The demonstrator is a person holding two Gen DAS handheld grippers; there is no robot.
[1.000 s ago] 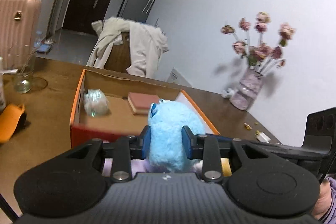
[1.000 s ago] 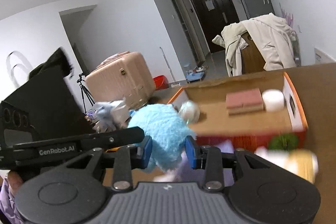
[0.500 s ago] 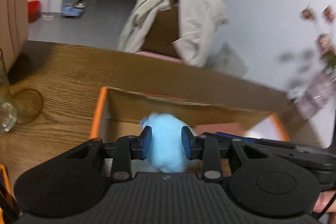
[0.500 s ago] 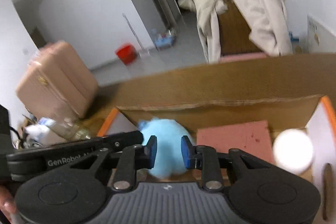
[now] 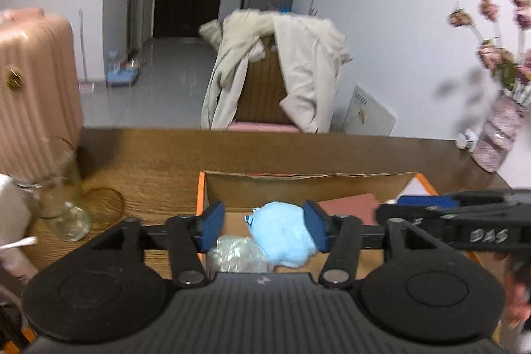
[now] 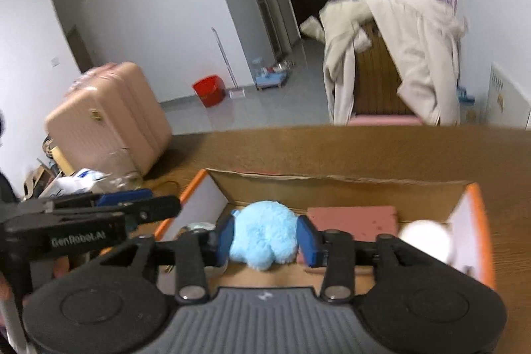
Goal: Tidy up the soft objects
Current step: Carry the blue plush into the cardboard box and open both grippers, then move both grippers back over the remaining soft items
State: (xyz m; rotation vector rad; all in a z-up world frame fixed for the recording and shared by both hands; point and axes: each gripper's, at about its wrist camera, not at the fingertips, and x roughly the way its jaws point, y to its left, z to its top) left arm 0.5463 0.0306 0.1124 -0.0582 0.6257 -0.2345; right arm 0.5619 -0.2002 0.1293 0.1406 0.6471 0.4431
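A fluffy light-blue plush toy (image 5: 282,236) lies inside an orange cardboard box (image 5: 201,188) on the wooden table; it also shows in the right wrist view (image 6: 264,238). My left gripper (image 5: 264,229) is open, its blue pads spread wide on either side of the toy, with a gap on the left. My right gripper (image 6: 265,238) is open too, its pads spread at the toy's sides. In the box also lie a pink sponge block (image 6: 351,218), a white ball (image 6: 426,241) and a crumpled clear plastic ball (image 5: 235,254).
A glass vase (image 5: 63,204) stands on the table left of the box, a flower vase (image 5: 497,138) at the far right. A pink suitcase (image 6: 106,125) and a chair draped with a cream coat (image 5: 278,72) stand beyond the table.
Both grippers were shut on the blue toy and carried it over the box. Now both have opened and the toy rests inside the box.
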